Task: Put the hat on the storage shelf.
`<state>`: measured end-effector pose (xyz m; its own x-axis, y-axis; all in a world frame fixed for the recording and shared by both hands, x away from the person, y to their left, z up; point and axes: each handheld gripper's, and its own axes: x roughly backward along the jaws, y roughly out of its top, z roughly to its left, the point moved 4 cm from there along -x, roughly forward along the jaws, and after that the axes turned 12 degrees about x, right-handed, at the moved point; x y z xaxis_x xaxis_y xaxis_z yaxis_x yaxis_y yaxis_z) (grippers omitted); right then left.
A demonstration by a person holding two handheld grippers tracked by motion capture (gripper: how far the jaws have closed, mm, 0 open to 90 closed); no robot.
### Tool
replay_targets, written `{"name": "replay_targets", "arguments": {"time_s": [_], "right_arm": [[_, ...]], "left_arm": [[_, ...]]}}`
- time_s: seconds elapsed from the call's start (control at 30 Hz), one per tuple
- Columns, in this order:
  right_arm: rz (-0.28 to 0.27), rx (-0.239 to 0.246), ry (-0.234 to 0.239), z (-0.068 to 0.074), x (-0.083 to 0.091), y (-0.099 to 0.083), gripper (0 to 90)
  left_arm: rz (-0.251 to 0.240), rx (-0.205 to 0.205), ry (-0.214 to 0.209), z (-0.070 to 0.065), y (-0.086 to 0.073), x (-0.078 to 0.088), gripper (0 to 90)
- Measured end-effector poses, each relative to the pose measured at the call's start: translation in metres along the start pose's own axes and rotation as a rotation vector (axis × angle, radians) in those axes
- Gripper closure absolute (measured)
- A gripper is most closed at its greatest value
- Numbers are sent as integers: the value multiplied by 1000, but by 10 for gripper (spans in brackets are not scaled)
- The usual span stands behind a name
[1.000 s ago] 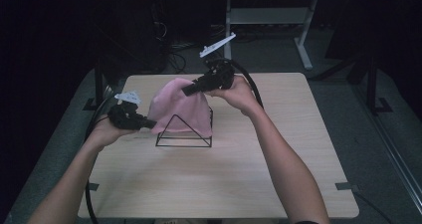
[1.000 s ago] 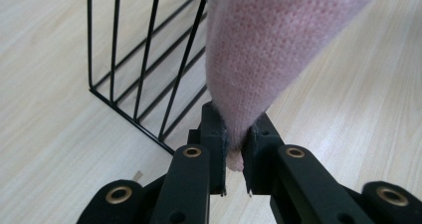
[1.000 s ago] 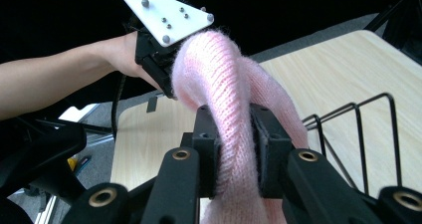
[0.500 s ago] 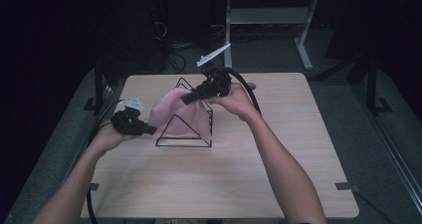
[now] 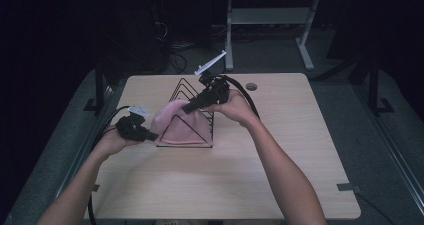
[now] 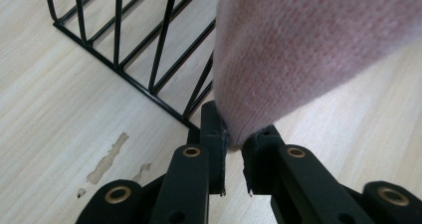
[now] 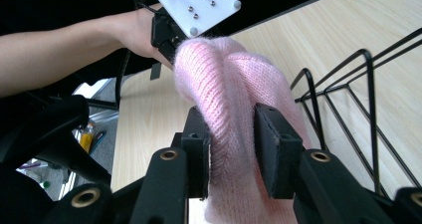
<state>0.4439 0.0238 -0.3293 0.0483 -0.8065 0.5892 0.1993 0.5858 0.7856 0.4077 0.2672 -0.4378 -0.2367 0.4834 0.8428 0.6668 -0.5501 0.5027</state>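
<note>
Pink knit hat (image 5: 176, 122) is draped over the front of the black wire rack (image 5: 192, 92), held at two points — one gripper each side.

Left gripper (image 5: 148, 135): jaws nearly together, pinching a low corner of the hat's edge. In the left gripper view the knit (image 6: 308, 55) fans up and away from the pinch point, filling the upper right ahead of the jaws. Rack wires (image 6: 119, 40) stand ahead and to the left of the jaws, with the base bar running just in front of the left jaw tip. Bare wooden table (image 6: 54, 124) is under and to the left, with a scuffed patch close to the jaw base.

Right gripper (image 5: 191, 105): jaws have just been opening, and they stand part open with a thick fold of the hat between them. In the right gripper view (image 7: 231, 134) the knit bulges up between the pads and over their tips; the left pad looks in contact, on the right I cannot tell if it presses — grip looks loose at best. Rack loops (image 7: 348, 99) are to the right of the jaws. Straight ahead, beyond the hat's crown, are the other gripper's grey plate (image 7: 196, 5) and the left hand (image 7: 137, 30) behind it.

Seen from above, the right gripper comes at the hat's top from the far side, the left from the near-left corner.
</note>
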Motion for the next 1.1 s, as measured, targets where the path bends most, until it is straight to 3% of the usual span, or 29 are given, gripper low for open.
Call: {"name": "replay_targets", "arguments": {"time_s": [0.27,0.37,0.43,0.5,0.7,0.77,0.97,1.1], "right_arm": [[9,-4,10,3,-2,-5,580],[0,-12,12,4,0,-9,636],[-2,-1,13,4,0,-10,659],[-16,13,2,4,1,-9,745],[-16,29,-2,6,-3,-5,798],[-14,37,-9,6,-4,-3,806],[-8,51,-14,6,-7,1,814],[-15,40,-17,3,-9,0,793]], "left_arm": [[50,-2,35,4,-4,-8,809],[41,-10,21,2,-3,-6,732],[30,-14,15,2,-3,-4,687],[2,-16,3,2,-2,3,632],[-93,-58,-25,-7,9,31,605],[-102,-79,-30,-10,13,36,624],[-122,-82,-36,-14,19,40,848],[-93,-77,-32,-13,17,39,872]]}}
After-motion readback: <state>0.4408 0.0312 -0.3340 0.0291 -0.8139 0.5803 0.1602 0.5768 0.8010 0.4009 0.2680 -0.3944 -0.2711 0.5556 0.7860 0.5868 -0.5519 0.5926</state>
